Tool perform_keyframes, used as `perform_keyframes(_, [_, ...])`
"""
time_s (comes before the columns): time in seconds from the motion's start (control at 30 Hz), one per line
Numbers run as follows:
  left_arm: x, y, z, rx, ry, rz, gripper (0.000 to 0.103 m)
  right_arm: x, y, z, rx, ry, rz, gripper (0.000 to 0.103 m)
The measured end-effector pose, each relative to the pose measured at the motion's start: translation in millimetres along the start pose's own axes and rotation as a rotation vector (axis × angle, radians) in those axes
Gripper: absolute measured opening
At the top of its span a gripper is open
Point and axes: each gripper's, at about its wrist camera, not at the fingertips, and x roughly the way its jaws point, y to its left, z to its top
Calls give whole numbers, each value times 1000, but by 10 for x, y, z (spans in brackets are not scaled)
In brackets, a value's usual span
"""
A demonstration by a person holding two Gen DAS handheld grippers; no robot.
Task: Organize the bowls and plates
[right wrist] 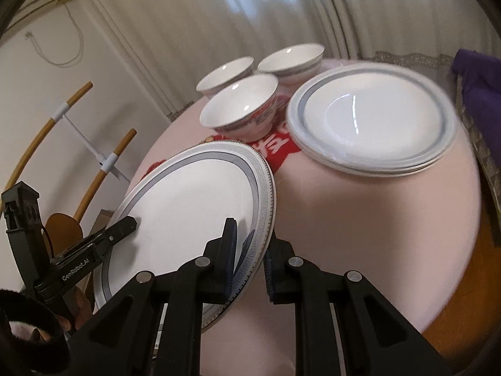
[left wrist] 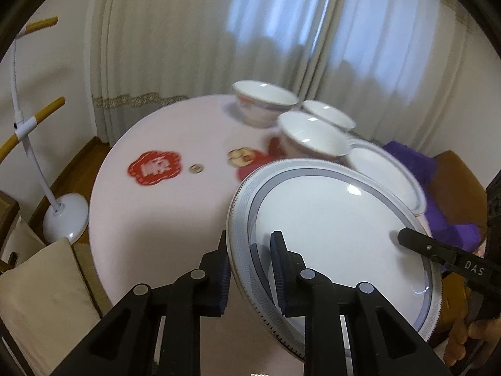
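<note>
A large white plate [left wrist: 338, 238] with a grey patterned rim is held tilted above the round pink table [left wrist: 162, 219] by both grippers. My left gripper [left wrist: 250, 266] is shut on its left rim. My right gripper [right wrist: 250, 250] is shut on its right rim; the plate also shows in the right wrist view [right wrist: 194, 206]. A stack of similar plates [right wrist: 372, 116] sits on the table beyond, also seen in the left wrist view [left wrist: 385, 169]. Three white bowls [right wrist: 241, 106] [right wrist: 291, 59] [right wrist: 225, 72] stand behind, near the stack.
A white floor lamp [left wrist: 62, 216] and wooden rack poles [left wrist: 47, 109] stand left of the table. A purple cloth [left wrist: 438, 206] lies on a brown chair [left wrist: 457, 169] at the right. Curtains [left wrist: 250, 31] hang behind. A red decal [left wrist: 153, 167] marks the tabletop.
</note>
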Motion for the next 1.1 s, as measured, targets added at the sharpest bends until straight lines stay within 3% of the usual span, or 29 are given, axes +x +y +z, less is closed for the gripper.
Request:
perform_keyframes(0.27, [14,-689,147,76,-42,-30,19,-450,-501,212,20,-80,-40,16])
perform_keyframes(0.63, [799,-1589,555,125,-9,-69,19,-540,-1293,631,65,-133,-104,16])
perform_keyframes(1.1, [1682,-1862,836,90,65,-55,20,-173,-1747,996,83,-117,-157,16])
